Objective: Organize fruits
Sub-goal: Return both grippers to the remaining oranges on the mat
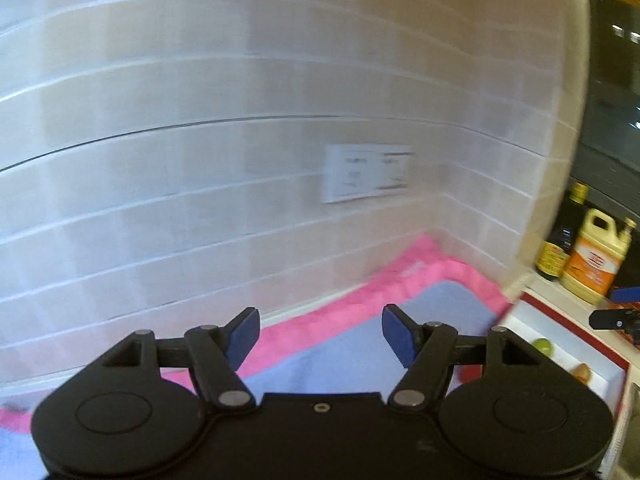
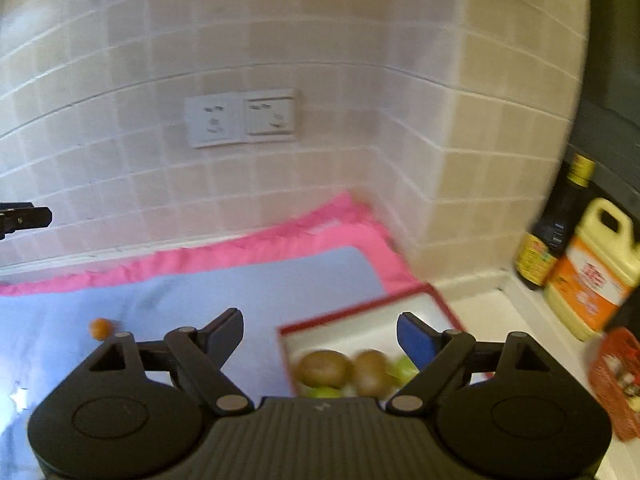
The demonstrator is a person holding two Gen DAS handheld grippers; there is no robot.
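left tongs [image 1: 319,336] spread, right tongs [image 2: 320,336] spread

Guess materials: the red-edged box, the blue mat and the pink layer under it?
Box: probably cardboard, with thin, straight walls, red outside and matte white inside. Blue mat: smooth, flat, no visible weave; maybe silicone or plastic. Pink layer: likely cloth, soft, uneven edge.

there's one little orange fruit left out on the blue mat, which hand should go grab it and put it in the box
Left, probably. The orange fruit lies on the blue mat, left of the right gripper, which hangs open by the box. The left gripper is open and empty.
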